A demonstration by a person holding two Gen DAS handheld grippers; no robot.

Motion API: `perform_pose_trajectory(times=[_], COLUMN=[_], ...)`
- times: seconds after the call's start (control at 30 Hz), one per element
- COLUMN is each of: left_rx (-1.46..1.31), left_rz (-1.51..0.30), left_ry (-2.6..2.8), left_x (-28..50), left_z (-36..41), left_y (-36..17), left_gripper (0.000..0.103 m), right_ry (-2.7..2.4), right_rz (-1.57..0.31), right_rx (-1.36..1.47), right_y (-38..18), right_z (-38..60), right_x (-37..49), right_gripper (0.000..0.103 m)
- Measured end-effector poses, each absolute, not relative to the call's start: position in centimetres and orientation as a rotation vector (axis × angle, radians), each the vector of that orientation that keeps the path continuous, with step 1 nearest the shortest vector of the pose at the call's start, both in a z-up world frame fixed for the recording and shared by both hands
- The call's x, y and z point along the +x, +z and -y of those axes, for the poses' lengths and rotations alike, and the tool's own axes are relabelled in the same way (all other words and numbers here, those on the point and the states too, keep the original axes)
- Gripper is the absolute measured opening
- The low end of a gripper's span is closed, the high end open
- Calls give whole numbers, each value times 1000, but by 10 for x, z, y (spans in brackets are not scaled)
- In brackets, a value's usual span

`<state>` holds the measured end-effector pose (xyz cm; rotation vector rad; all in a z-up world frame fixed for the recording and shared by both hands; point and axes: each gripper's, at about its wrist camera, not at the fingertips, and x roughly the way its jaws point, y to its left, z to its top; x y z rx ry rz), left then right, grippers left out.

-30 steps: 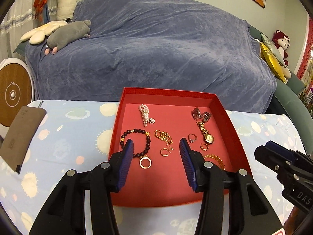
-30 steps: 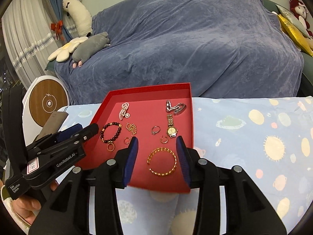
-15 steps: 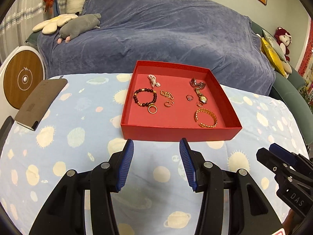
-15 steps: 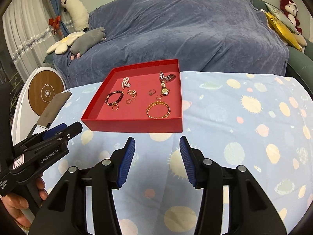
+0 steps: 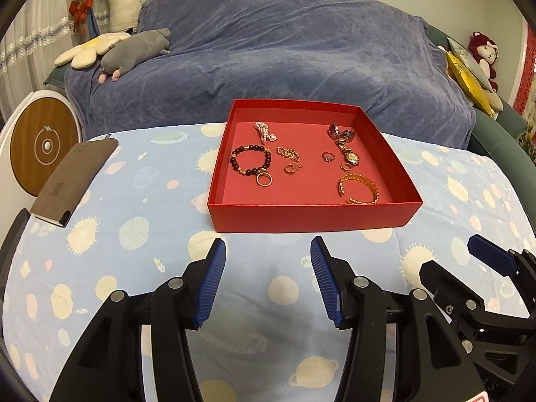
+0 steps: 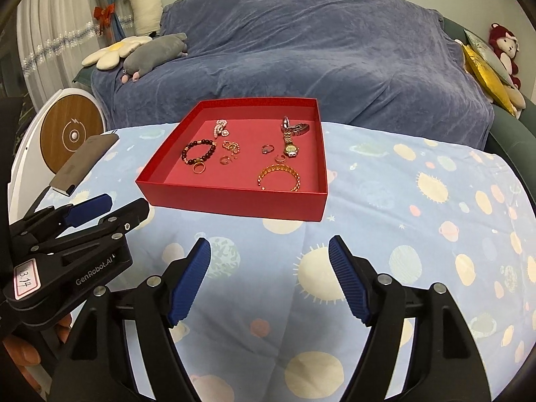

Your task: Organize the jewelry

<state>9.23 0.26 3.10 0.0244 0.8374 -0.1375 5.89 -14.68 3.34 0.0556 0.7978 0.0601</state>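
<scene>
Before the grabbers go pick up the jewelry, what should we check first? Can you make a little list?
1. Left gripper has nothing between its fingers, jaws opening: ok.
2. Right gripper has nothing between its fingers, jaws opening: ok.
3. Red tray sits flat on the tablecloth: ok.
4. Gold bangle lies apart from the other pieces: ok.
5. Gold ring clear of the dark bead bracelet: not ok, they touch.

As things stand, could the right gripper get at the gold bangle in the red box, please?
Probably yes. The right gripper, fingers opening and empty, faces the red box; the gold bangle lies nearest the low front wall, with nothing over it.
</scene>
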Motion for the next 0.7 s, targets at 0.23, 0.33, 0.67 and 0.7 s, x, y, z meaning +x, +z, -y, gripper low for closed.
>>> perform_pose_trajectory(times=[0.23,0.33,0.67,0.7], left_rx=[40,42,50,49], left_rz=[-836,-840,-848,-847], left_ry=[-143,-140,-136,-133], left_x=[88,88,88,88], left_z=[1,2,5,5], left_y=[31,30,26,26], left_gripper=[51,51,57,60], right_ry=[47,44,29,29], right_rz=[-790,-792,-799,-799], right_rx=[54,54,65,68], right_y=[34,33,31,31], right_z=[146,146,149,149], right_x=[57,57,58,58], right_gripper=[75,76,76,76])
